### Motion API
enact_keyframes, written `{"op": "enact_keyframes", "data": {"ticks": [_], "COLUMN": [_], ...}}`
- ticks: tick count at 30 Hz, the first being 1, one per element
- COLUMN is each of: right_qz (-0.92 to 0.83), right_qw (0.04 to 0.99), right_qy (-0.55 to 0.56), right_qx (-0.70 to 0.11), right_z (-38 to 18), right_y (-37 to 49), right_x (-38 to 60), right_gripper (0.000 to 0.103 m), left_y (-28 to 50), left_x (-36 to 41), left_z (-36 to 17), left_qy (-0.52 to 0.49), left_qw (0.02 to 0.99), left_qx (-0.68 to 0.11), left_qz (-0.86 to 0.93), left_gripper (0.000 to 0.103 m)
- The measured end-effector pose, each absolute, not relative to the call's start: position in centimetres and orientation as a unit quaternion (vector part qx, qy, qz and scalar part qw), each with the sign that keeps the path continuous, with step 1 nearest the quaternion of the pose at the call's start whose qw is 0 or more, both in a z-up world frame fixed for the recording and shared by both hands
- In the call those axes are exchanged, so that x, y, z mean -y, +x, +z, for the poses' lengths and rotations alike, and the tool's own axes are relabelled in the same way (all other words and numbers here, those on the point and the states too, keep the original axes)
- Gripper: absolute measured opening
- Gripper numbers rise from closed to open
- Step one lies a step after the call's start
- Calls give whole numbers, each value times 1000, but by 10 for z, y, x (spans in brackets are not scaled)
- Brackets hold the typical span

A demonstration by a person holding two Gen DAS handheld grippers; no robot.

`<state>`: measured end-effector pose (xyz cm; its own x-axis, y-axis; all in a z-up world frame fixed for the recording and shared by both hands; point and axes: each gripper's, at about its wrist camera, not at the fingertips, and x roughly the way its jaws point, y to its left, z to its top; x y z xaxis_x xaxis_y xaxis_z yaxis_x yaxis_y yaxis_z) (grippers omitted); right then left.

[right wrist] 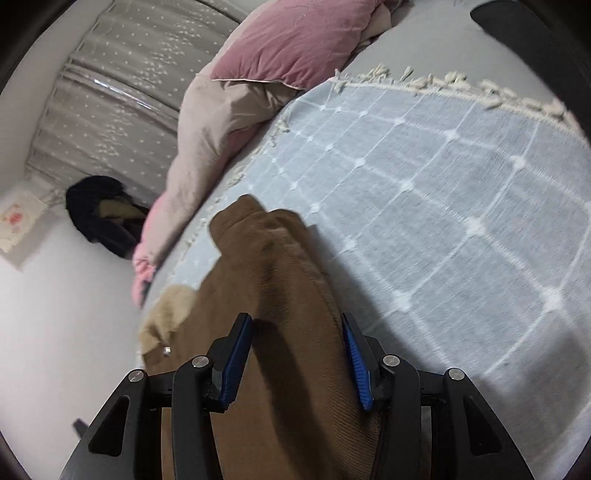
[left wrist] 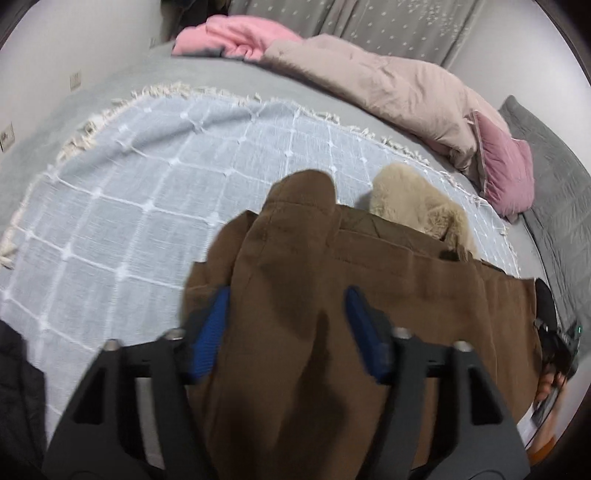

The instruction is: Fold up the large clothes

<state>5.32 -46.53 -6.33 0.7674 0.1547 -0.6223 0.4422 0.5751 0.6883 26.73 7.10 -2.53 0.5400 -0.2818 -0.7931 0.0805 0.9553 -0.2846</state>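
A brown coat (left wrist: 332,280) with a cream fur collar (left wrist: 413,206) lies on a light blue checked blanket (left wrist: 147,192) on the bed. My left gripper (left wrist: 286,306) is open, its blue pads either side of a raised brown fold that fills the gap between them. My right gripper (right wrist: 295,332) is open too, above the coat (right wrist: 273,280), with a brown fold running between its blue pads. The fur collar shows in the right wrist view (right wrist: 166,314) at the coat's left. Whether either gripper touches the cloth is unclear.
A beige duvet (left wrist: 388,85), a pink garment (left wrist: 236,35) and a mauve pillow (left wrist: 506,166) lie along the bed's far side. A grey pillow (left wrist: 554,184) is at the right. Dark clothes (right wrist: 99,214) lie on the floor by the curtain (right wrist: 122,92).
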Motion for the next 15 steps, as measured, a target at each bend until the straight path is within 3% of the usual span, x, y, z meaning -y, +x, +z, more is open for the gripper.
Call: {"op": "enact_keyframes", "data": {"ticks": [1,2,3,4,15], "right_qz": [-93,-98,-106,-108,-75], "right_qw": [827,832,841,850,932], "right_qy": [451,443,430,423,324], "right_qx": [-322,-320,-311,-296,-147], "right_z": [-63,-60,-55,-49,66], "right_y": [53,53,52,51,60], "right_x": [463,460,457,455,412], "right_gripper": [36,19,10,10,6], "left_y": [270,273,272,270,228], "left_x": [-69,-66,-63,-61,-73], "left_z": [-26,-28,-28,-27,97], "left_qy": [-107,-106,-105,-106,-125], "left_qw": [871,870,873,877,956], "left_qx": [-469,-471,-468,-461,-250], "left_qz": [-101,-98,-92,-89,-87], "left_gripper": [39,21,14,10,7]}}
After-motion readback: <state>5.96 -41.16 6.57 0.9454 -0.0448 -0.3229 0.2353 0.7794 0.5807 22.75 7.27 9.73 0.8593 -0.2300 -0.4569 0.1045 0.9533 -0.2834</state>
